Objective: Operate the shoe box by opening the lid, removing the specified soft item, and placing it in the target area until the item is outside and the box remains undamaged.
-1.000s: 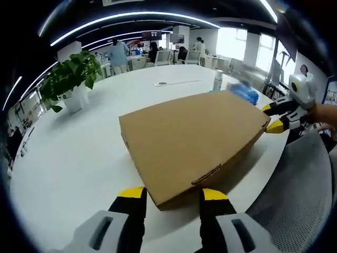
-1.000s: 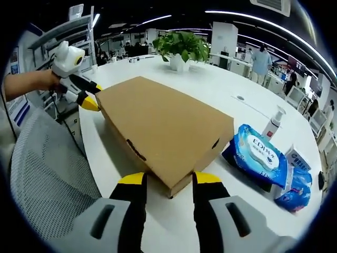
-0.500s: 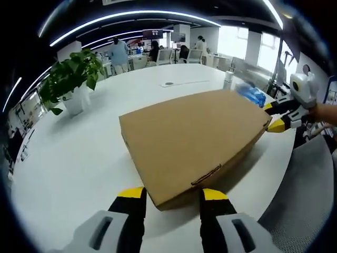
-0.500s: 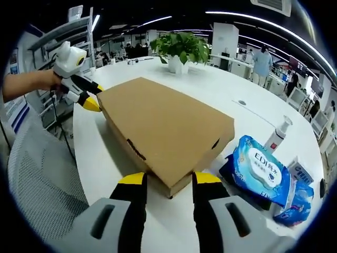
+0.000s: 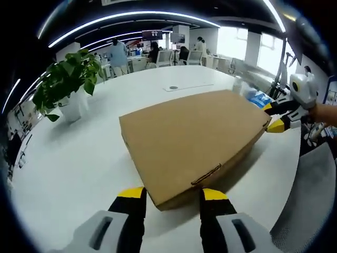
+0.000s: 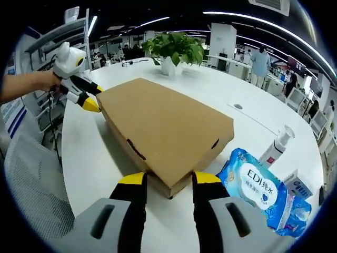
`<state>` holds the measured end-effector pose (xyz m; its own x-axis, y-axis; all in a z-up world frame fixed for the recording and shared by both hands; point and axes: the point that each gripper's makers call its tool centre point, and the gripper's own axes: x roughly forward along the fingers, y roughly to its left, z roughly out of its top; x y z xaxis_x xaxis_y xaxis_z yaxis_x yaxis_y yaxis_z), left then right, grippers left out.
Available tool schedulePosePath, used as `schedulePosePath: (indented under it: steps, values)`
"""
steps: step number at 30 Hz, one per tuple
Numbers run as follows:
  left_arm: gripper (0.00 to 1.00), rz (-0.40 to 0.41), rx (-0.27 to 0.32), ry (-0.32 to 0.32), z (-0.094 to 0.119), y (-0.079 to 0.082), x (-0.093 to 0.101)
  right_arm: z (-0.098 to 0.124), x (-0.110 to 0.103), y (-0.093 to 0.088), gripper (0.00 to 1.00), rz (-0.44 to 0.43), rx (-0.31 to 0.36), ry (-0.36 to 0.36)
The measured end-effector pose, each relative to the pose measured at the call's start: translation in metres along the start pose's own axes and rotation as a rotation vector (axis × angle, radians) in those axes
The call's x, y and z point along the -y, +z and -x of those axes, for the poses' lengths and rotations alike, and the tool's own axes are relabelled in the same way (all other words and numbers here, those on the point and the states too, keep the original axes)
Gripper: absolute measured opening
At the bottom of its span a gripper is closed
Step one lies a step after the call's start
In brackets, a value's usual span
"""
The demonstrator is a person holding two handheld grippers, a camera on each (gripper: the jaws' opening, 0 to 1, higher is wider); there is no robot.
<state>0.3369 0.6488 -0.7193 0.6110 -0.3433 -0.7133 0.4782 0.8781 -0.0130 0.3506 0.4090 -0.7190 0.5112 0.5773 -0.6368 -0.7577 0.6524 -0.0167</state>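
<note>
A closed brown cardboard shoe box lies flat on the round white table. My left gripper has its yellow-tipped jaws on either side of the box's near corner, gripping it. At the opposite corner the right gripper pinches the box edge, held by a hand. From the right gripper view, the same box has its near corner between my right gripper jaws, and the left gripper clamps the far left corner. The lid is down.
A blue pack of wet wipes, a pump bottle and a small carton lie right of the box. A potted plant stands at the table's far side. A grey mesh chair is beside the table edge.
The box stays fixed between both pairs of jaws while the table, plant, wipes and chair slide past. Box and grippers have swung together across the table, away from the wipes.
</note>
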Motion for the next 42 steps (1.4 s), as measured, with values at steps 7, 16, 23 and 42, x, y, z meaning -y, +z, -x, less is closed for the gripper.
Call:
schedulePosePath:
  steps: [7,16,23,42]
  values:
    - [0.40,-0.007,0.004,0.000,-0.014,0.014,-0.006,-0.008,0.019,0.006,0.32,0.005,0.002,-0.011]
    - [0.40,-0.008,0.013,0.000,-0.028,0.028,-0.011,-0.015,0.037,0.011,0.32,0.012,0.002,-0.018]
    - [0.41,-0.008,0.017,0.000,-0.033,0.034,-0.013,-0.017,0.043,0.012,0.32,0.006,0.006,-0.023]
    - [0.51,0.011,0.044,0.051,-0.006,0.023,-0.009,0.015,0.041,0.010,0.40,-0.012,0.048,-0.054]
